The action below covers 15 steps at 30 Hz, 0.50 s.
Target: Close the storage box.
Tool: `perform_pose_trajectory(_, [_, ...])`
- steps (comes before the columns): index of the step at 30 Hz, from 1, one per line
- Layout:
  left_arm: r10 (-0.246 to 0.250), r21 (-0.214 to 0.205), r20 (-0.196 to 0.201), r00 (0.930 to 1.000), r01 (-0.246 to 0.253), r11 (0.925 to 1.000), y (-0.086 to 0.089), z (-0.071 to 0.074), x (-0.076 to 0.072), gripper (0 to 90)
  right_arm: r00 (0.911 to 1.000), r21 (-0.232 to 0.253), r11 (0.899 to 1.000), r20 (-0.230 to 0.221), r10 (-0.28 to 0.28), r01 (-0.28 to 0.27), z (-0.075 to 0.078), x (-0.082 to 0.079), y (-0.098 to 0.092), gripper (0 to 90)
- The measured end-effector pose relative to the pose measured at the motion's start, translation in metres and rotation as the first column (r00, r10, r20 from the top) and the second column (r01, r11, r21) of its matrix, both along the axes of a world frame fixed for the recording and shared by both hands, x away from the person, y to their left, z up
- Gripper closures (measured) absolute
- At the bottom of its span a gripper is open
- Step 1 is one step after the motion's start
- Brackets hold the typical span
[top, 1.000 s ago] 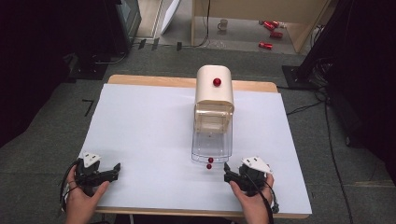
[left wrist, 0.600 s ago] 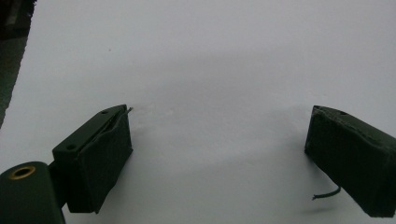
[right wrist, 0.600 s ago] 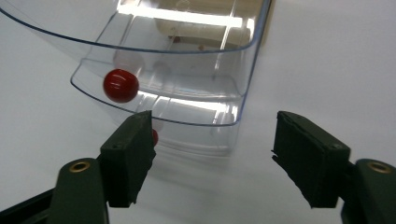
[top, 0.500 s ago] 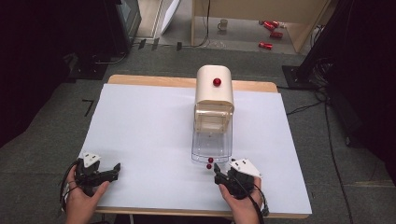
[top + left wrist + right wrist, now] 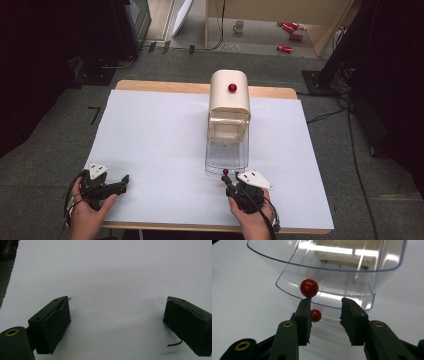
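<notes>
On the white worktop (image 5: 165, 145), near its front edge, the right tongs (image 5: 325, 315) have moved left to the clear tray (image 5: 324, 277). They have been closing, a red ball (image 5: 315, 315) between them, untouched. The left tongs (image 5: 117, 322) stay wide apart.

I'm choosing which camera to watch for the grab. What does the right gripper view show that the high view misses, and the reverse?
Right gripper view alone: a gap between the hand-held gripper's pads, nothing pressed between them, a small red ball beside one pad, and reflections in the clear drawer.

High view alone: the cream box with its red knob, the left hand-held gripper resting apart, and the white table.

Both: the clear drawer, the red ball at its front, the right hand-held gripper just short of it.
</notes>
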<state>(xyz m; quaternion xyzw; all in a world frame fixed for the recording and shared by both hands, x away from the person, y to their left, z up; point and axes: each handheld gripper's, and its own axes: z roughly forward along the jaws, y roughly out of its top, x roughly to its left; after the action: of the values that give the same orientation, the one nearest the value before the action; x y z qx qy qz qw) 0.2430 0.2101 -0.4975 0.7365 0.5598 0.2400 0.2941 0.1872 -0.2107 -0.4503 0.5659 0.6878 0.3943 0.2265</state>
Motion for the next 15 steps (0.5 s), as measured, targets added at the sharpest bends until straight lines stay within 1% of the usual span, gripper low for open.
perform_pose_trajectory(2, [0.001, -0.001, 0.000, 1.0000, -0.001, 1.0000, 0.000, 0.000, 0.000, 7.2, 1.0000, 0.002, 1.000, 0.001, 0.005, -0.005, 0.000, 0.000, 0.003, 62.1])
perform_pose_trajectory(6, [0.000, -0.001, 0.000, 1.0000, 0.000, 1.0000, 0.000, 0.000, 0.000, 7.2, 0.9999, -0.015, 1.000, 0.005, 0.009, -0.009, -0.002, 0.004, 0.010, 65.3])
perform_pose_trajectory(8, [0.000, -0.001, 0.000, 1.0000, 0.000, 1.0000, 0.000, 0.000, 0.000, 7.2, 1.0000, -0.012, 1.000, 0.005, 0.003, -0.003, -0.002, 0.005, 0.011, 68.7])
perform_pose_trajectory(13, [0.000, -0.001, 0.000, 1.0000, 0.000, 1.0000, 0.000, 0.000, 0.000, 7.2, 0.9999, -0.011, 1.000, 0.000, 0.016, -0.016, -0.002, 0.006, 0.015, 79.4])
perform_pose_trajectory(15, [0.001, -0.001, 0.000, 1.0000, -0.001, 1.0000, 0.000, 0.000, 0.000, 7.2, 0.9998, -0.015, 1.000, -0.002, 0.019, -0.019, -0.001, 0.006, 0.016, 80.9])
